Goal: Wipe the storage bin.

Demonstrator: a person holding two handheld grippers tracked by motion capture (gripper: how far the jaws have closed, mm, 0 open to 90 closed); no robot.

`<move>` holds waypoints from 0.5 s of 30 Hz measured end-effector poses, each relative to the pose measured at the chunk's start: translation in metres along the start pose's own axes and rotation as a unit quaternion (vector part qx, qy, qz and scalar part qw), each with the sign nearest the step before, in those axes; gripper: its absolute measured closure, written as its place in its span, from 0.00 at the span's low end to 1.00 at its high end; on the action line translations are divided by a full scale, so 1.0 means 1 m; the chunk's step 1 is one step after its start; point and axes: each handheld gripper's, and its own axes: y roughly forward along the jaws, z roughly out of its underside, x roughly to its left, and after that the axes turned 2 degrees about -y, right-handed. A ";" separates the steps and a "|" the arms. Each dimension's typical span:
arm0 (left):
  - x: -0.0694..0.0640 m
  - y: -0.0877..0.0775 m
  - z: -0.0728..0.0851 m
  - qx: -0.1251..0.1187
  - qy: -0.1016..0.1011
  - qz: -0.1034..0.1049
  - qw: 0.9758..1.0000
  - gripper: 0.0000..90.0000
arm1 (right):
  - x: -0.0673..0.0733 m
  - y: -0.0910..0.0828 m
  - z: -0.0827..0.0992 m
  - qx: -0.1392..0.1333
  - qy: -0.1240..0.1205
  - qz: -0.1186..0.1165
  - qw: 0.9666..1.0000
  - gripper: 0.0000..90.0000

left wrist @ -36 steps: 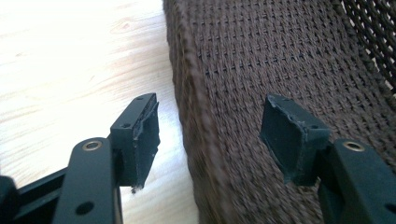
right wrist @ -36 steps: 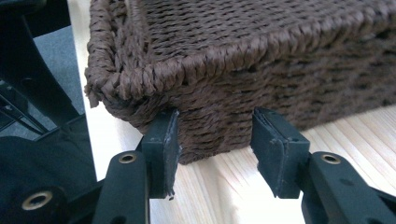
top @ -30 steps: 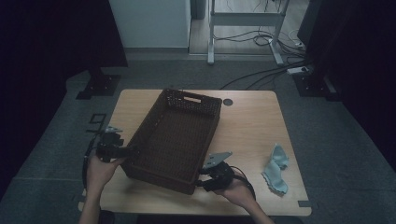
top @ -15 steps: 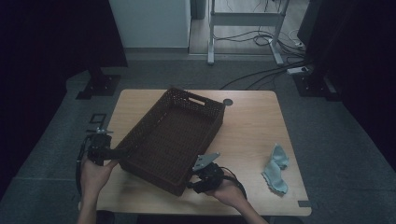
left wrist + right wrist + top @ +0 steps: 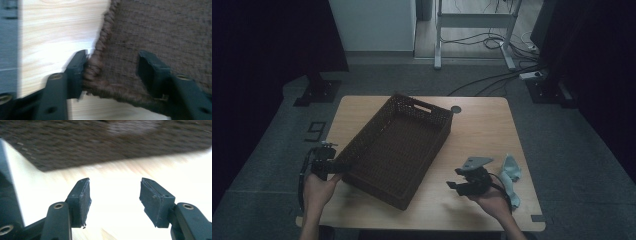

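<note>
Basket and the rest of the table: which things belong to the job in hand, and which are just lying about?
In the job:
- woven basket
- left claw, straddling its rim
- right claw, open beside it

Lying about:
- light blue cloth
- cables on the floor

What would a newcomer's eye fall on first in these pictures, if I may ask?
The big dark woven basket lying askew across the middle of the table. Next, the left gripper at the basket's near-left corner, its jaws straddling the rim, one outside and one inside. Then the right gripper, open over bare wood, with a pale blue cloth just beside that hand.
</note>
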 end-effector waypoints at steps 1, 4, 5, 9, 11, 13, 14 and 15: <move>0.000 0.000 0.000 0.000 0.000 0.000 1.000 0.53 | -0.005 -0.006 0.005 -0.001 0.007 0.010 1.000 0.45; 0.005 0.002 -0.002 -0.002 -0.003 0.006 1.000 0.54 | -0.021 -0.022 0.017 -0.001 0.026 0.036 0.999 0.45; 0.006 0.002 -0.002 -0.006 -0.001 -0.006 1.000 0.60 | -0.025 -0.028 0.021 0.000 0.032 0.045 0.998 0.44; 0.015 0.005 -0.006 -0.009 -0.008 -0.007 1.000 0.60 | -0.041 -0.048 0.035 -0.002 0.057 0.078 0.995 0.44; 0.019 0.007 -0.008 -0.014 -0.006 -0.020 1.000 0.61 | -0.047 -0.056 0.040 -0.001 0.065 0.093 0.994 0.43; 0.025 0.009 -0.009 -0.015 -0.013 -0.012 1.000 0.61 | -0.053 -0.065 0.046 0.000 0.074 0.107 0.991 0.43; 0.027 0.009 -0.010 -0.016 -0.014 -0.011 1.000 0.60 | -0.055 -0.068 0.048 0.002 0.078 0.114 0.990 0.43; 0.029 0.010 -0.011 -0.018 -0.014 -0.011 1.000 0.60 | -0.058 -0.072 0.051 0.003 0.083 0.121 0.989 0.42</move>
